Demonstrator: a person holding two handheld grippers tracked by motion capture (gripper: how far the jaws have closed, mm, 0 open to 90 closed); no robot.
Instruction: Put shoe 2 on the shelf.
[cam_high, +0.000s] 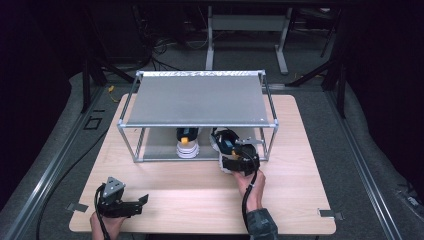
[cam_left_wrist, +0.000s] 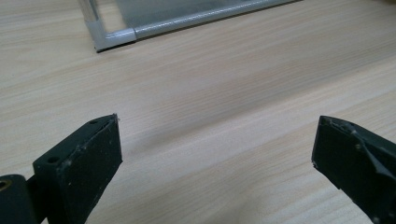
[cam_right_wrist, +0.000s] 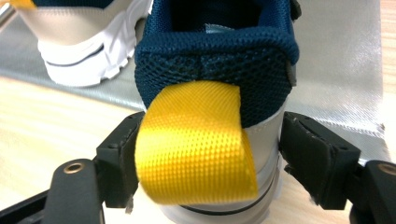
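A navy, grey and white shoe (cam_right_wrist: 219, 56) with a yellow heel loop (cam_right_wrist: 196, 144) sits heel-first between the jaws of my right gripper (cam_right_wrist: 208, 149), whose pads press on both sides of its heel. In the high view this shoe (cam_high: 223, 141) lies at the front edge of the rack's lower shelf, with the right gripper (cam_high: 235, 159) just in front of it. Its matching shoe (cam_high: 187, 143) stands on that shelf to the left, also seen as the white-soled shoe (cam_right_wrist: 79, 42). My left gripper (cam_high: 141, 201) rests near the table's front left, and its jaws stand wide open over bare wood (cam_left_wrist: 217, 140).
The metal two-tier rack (cam_high: 197, 100) stands at the middle back of the wooden table (cam_high: 165, 185), and its front left foot (cam_left_wrist: 114, 37) lies ahead of the left gripper. Dark floor, cables and stands surround the table.
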